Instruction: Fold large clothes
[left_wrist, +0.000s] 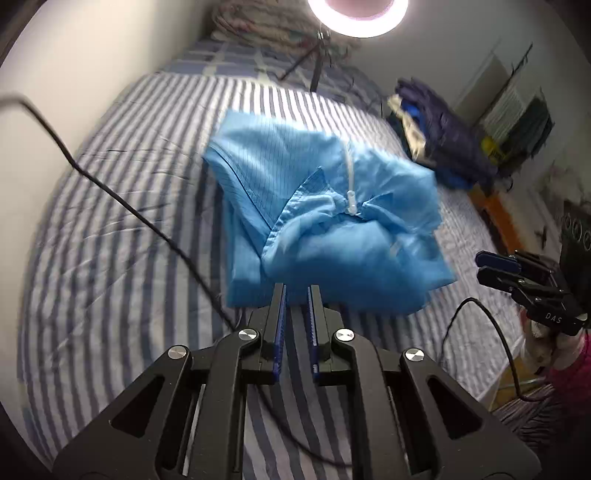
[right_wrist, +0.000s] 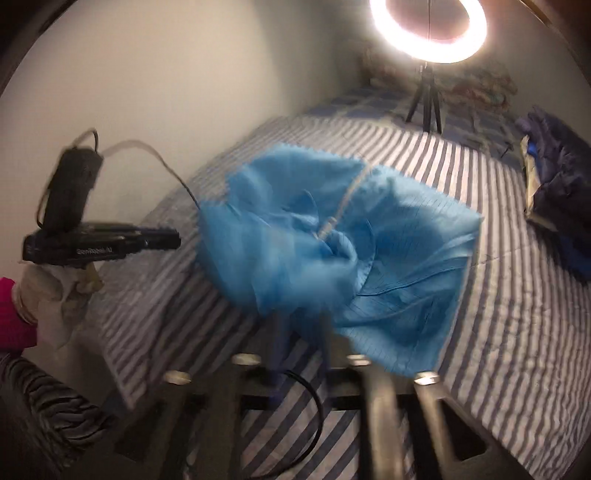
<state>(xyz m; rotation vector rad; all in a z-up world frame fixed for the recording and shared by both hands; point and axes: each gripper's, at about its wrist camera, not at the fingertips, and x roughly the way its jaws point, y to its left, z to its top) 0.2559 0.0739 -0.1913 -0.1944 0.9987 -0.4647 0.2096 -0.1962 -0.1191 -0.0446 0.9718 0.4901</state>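
- Now the light-blue pinstriped zip-front garment (left_wrist: 332, 221) lies bunched and partly folded in the middle of the blue-and-white striped bedsheet (left_wrist: 122, 206), its white zipper (left_wrist: 350, 184) and collar facing up.
- Left gripper (left_wrist: 297, 291), black with blue-lined fingers, points at the near edge of the garment; its fingers stand slightly apart with a bare gap between them, gripping nothing.
- Right gripper (right_wrist: 301, 332) is blurred in its own view, fingers apart beneath the garment's near edge (right_wrist: 332, 240); from the left wrist view it (left_wrist: 495, 267) sits off to the garment's right, apart from the cloth, its two fingers close together. I cannot tell whether it holds any fabric.
- A black cable (left_wrist: 110, 192) trails across the sheet to the left of the garment.
- A dark navy pile of clothes (left_wrist: 439, 129) rests near the bed's far right edge.
- A lit ring light (right_wrist: 428, 29) on a small tripod stands at the head of the bed.
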